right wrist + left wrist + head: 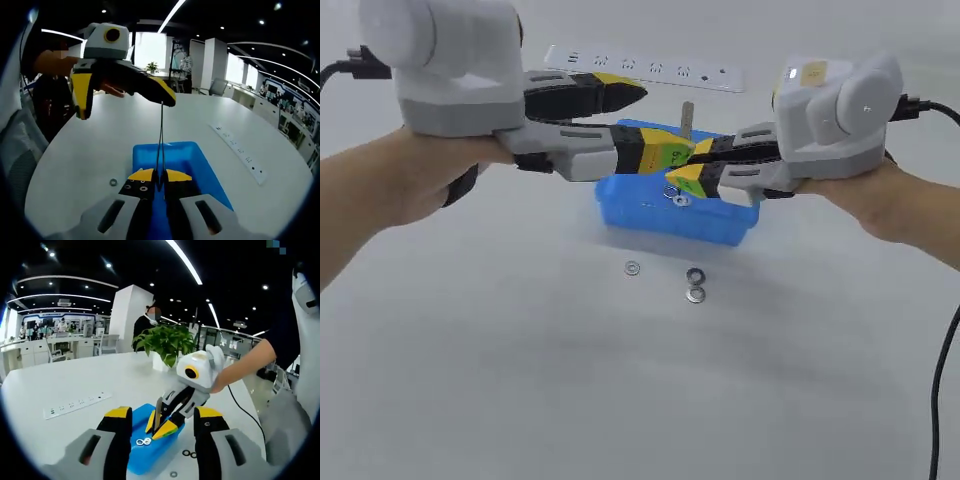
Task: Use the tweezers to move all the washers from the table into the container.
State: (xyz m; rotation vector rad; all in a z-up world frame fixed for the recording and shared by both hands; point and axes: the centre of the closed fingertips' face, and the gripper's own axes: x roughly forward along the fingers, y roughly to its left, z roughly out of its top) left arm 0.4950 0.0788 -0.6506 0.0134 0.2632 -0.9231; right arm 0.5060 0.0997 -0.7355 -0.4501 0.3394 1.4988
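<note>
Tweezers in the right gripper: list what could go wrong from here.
The tweezers sit thin and long in the shut tongs of the right gripper; they may twist or slip when pressed down.
The three washers lie flat on the table, two close together; one could skid away or both lift at once.

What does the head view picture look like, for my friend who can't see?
The right hand-held gripper pinches thin metal tweezers above a blue rectangular plastic container holding small silver washers. The left hand-held gripper hovers open beside it, and three more silver washers lie on the white table in front.
</note>
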